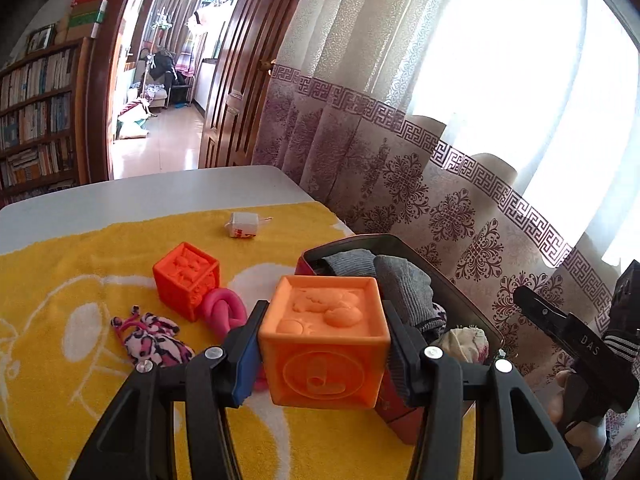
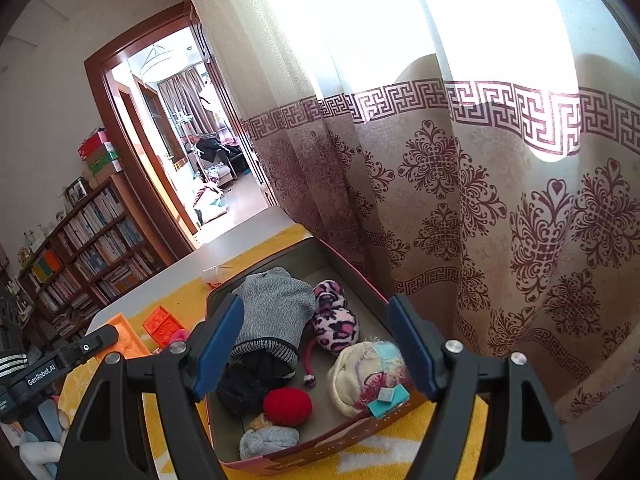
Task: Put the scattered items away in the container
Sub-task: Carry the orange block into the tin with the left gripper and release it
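My left gripper (image 1: 325, 332) is shut on a pale orange embossed cube (image 1: 324, 360) and holds it above the yellow towel (image 1: 60, 360), just left of the box (image 1: 460, 280). The box (image 2: 280, 258) is open-topped with red walls and holds a grey knit sock (image 2: 276, 312), a leopard-print plush (image 2: 334, 320), a red ball (image 2: 287, 406) and a cream plush (image 2: 360, 376). My right gripper (image 2: 316, 312) hovers open over the box with nothing between its fingers. A red-orange cube (image 1: 186, 276), a pink knotted toy (image 1: 224, 312), a leopard-print toy (image 1: 156, 340) and a small white carton (image 1: 244, 225) lie on the towel.
A patterned curtain (image 1: 400, 168) hangs close behind the box and the table's right edge. The white table (image 1: 140, 192) shows bare beyond the towel. A bookshelf (image 1: 36, 120) and an open doorway (image 1: 160, 100) are far behind.
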